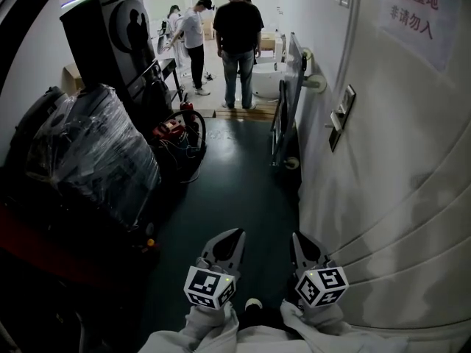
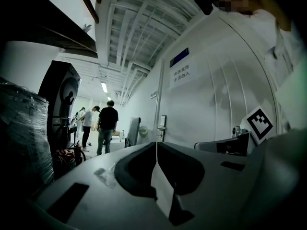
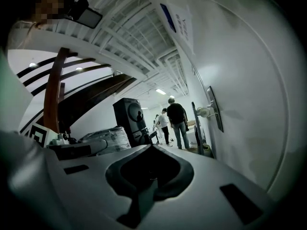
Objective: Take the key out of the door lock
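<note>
Door lock well ahead | left gripper fingers together, empty | right gripper fingers together, empty

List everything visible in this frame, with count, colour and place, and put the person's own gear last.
door: one, white, along the right
sign: one, white with red print, high on the door
lock plate: one, dark, on the door; no key can be made out
tall machine: one, black, far left
wrapped bundle: one, dark under clear film, left
red device: one, with black cables, by the machine
people: at least three, standing at the far end
floor: dark green
left gripper: grey, jaws together, empty, bottom centre
right gripper: grey, jaws together, empty, nearer the door
</note>
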The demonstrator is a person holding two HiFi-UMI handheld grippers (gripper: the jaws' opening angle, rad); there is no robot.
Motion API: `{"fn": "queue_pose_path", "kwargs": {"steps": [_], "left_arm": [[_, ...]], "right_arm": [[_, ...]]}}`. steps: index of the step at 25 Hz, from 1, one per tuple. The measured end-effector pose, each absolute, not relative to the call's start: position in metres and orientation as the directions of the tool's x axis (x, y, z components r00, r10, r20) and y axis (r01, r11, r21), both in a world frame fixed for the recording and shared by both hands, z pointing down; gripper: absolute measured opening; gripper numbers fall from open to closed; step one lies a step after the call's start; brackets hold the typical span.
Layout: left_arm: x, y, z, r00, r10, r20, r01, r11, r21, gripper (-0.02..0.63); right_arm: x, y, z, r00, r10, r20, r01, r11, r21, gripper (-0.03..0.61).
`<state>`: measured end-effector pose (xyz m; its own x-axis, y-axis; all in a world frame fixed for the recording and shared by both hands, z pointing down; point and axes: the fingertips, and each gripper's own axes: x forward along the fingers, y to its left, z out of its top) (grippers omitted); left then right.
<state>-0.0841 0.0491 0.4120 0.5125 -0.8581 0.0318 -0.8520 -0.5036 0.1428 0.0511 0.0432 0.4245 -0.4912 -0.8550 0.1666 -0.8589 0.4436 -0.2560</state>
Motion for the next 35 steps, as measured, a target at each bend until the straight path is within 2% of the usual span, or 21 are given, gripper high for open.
{"fn": "queue_pose_path", "kwargs": {"steps": [18, 35], "left_arm": [[-0.052, -0.010, 0.429, 0.564, -0.822, 0.077, -0.821, -0.547, 0.164, 0.018], [-0.035, -0.196, 0.423, 0.676, -0.732, 0.083, -0.733, -0.658, 0.172, 0.020]], "right_arm": [[0.083, -0.002, 0.445, -0.437, -0.874, 0.214, -0.884, 0.373, -0.281, 0.052], [0.098, -0.174, 0.434, -0.310, -0.924, 0.222, -0.932, 0.250, -0.262, 0.052]]}}
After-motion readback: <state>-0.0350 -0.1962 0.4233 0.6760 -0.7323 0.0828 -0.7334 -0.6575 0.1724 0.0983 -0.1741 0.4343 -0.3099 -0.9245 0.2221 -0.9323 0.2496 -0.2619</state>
